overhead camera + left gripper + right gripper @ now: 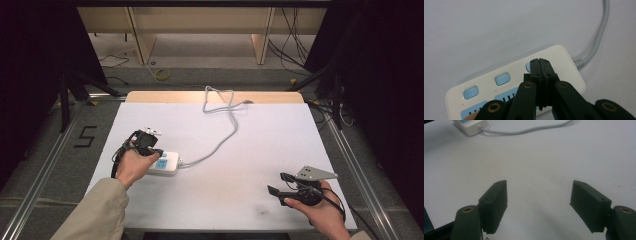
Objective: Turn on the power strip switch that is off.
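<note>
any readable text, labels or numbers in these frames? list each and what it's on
"5": black tape figure on the grey floor left of the table, seen in the high view.
Power strip: a faint embossed mark near its cable end in the left gripper view, too faint to read; its blue panels carry marks too blurred to read.
Left gripper, right gripper, cable: no text.

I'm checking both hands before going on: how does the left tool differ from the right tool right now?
The left tool has its jaws shut together; the right tool has its jaws wide apart with nothing between them. The left tool's tips sit over a blue button on the white power strip; the right tool hangs over bare table, well away from the strip. Both are black and hand-held.
</note>
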